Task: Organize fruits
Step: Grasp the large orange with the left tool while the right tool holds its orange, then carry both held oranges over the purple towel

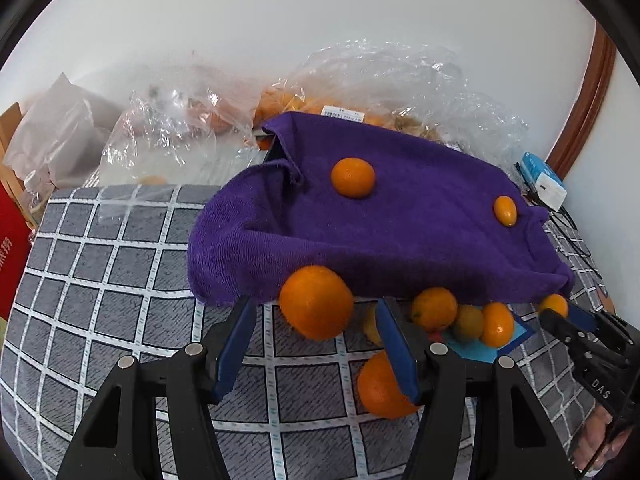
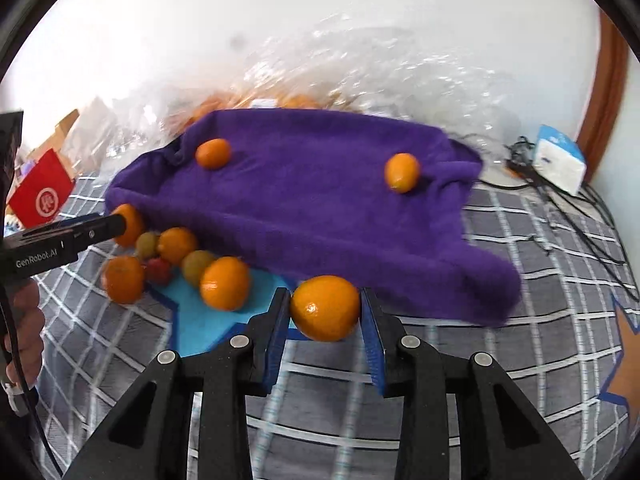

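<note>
Worktop [image 1: 100, 280] covered in a grey checked cloth, with a purple towel [image 1: 400, 220] draped over something raised at the back. Two oranges rest on top of the towel, one round [image 1: 353, 177], one smaller and oval [image 1: 505, 210]. More fruit is clustered at the towel's front edge, partly on a blue paper shape [image 2: 200, 320]. Left gripper [image 1: 316, 312]: fingers spread, a large orange [image 1: 316, 302] just ahead between the tips, the pads not touching it; another orange [image 1: 380, 388] sits partly hidden behind its right-hand finger. Right gripper [image 2: 325, 308]: pinching an orange [image 2: 325, 308] at the towel's front edge, both blue pads against its sides. Crumpled clear plastic bags [image 1: 400, 76] of fruit lie behind the towel; a blue-and-white box [image 2: 560, 158] with black cables sits at far right.
</note>
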Demonstrator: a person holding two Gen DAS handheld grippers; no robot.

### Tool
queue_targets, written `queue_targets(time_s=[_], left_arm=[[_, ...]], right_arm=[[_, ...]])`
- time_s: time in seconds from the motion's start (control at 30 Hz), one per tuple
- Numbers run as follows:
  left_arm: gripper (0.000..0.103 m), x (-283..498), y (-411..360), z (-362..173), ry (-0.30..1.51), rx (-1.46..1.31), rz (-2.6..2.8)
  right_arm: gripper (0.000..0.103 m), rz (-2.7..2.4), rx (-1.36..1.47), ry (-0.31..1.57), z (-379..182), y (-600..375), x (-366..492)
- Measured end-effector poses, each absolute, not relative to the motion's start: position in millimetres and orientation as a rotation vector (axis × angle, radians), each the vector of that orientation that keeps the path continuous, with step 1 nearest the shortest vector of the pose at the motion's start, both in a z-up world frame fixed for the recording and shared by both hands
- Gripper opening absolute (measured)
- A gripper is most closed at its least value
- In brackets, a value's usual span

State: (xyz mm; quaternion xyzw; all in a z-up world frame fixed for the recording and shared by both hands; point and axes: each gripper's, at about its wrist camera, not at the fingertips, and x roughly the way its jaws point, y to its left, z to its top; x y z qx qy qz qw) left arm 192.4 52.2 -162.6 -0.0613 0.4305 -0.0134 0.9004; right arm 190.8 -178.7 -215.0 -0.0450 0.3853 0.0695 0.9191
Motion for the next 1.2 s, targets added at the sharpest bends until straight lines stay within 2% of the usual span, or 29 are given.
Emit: queue_targets(time_s=[0.2,0.3,0.37,0.43,0.73,1.2], left_arm=[[0.058,196,61,-176,0.912,-0.224,-0.027],[0.052,194,60,-179,0.894,-0.237,-0.018],[0.043,193,57,-179,0.878,-0.221,-0.012],[0.04,193,53,-180,0.875,-0.214,-0.021],[0.039,187,64,-173,0.812,-0.281,-0.017],[0.039,173,73,-147,0.679,-0.338,-0.036]], right_arm=[[0.035,0.121,-0.011,0.856,-228,-189,198],[0.035,0.101,-0.04,0.861,-231,-186,200],[0.035,0.092,-0.06,0.861,-232,-182,200],[0.035,0.09,-0.06,0.857,-231,-183,200],[0.035,0.117,0.016,0.823,-227,-195,198],[0.035,0.157,-0.015,0.682,-205,-189,179]])
